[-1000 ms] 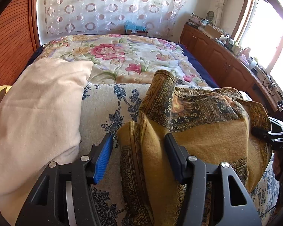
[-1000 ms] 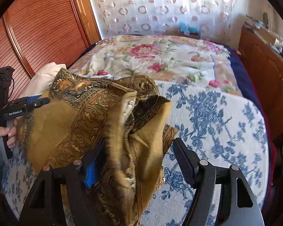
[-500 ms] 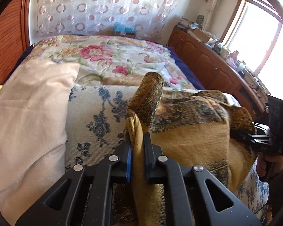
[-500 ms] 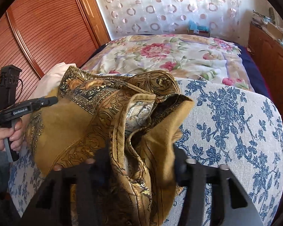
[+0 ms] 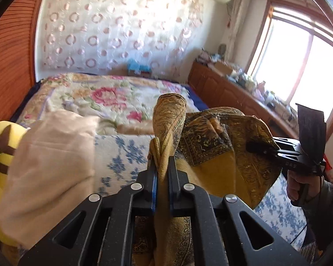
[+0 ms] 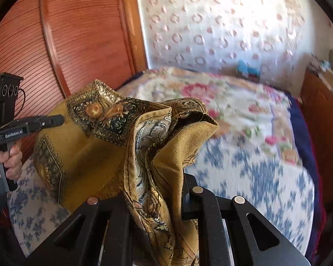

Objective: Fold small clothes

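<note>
Both grippers raised since a second ago, jaws just closing, left gripper clenched on a bunched fold of mustard patterned scarf, right gripper pinching another edge, soft woven cloth lifted crumpled above blue-flowered bedspread, cream pillow beside.

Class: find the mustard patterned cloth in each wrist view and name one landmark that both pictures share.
Left wrist view: the cloth fills lower centre to right, pinched in the left gripper and, at far right, in the right gripper.
Right wrist view: the cloth spreads from left to bottom centre, with the left gripper at its left edge.
Shared landmark: the blue-flowered cover beneath it.
</note>
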Demonstrator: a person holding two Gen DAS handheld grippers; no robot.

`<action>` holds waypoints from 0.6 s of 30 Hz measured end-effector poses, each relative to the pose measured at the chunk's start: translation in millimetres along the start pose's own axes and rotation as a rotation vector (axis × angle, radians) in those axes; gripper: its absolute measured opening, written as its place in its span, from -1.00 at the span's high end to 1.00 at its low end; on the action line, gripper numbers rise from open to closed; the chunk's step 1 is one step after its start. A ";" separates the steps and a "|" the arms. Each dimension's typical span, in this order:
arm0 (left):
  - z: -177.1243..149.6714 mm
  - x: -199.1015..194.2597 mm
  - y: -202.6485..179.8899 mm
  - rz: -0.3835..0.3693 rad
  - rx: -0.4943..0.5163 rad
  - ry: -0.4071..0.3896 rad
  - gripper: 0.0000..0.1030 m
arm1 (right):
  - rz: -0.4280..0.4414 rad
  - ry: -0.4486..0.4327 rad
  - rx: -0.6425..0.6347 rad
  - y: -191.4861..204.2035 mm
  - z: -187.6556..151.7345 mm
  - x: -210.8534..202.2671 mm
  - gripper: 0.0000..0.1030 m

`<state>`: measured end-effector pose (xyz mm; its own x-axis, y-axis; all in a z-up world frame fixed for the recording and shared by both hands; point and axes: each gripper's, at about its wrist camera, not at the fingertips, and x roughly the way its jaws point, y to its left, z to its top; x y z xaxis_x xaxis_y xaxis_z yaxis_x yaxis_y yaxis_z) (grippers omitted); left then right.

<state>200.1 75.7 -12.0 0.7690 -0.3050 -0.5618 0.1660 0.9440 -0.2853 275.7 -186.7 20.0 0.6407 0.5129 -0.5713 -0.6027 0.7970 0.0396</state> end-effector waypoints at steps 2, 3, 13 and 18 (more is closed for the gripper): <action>0.7 -17.3 9.7 0.024 -0.027 -0.039 0.84 | 0.016 -0.027 -0.038 8.6 15.1 0.0 0.72; 0.2 -23.8 14.0 0.037 -0.039 -0.054 0.84 | 0.024 -0.038 -0.057 13.2 23.0 1.5 0.72; -23.5 -86.5 78.2 0.280 -0.188 -0.239 0.84 | 0.138 -0.079 -0.376 89.6 115.3 72.8 0.72; -51.8 -92.7 110.1 0.340 -0.297 -0.243 0.84 | 0.180 -0.073 -0.557 140.8 153.5 134.6 0.72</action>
<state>115.1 201.3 -31.5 0.8761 0.0847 -0.4746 -0.2741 0.8974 -0.3458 350.1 43.5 74.5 0.5248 0.6610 -0.5364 -0.8511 0.4183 -0.3173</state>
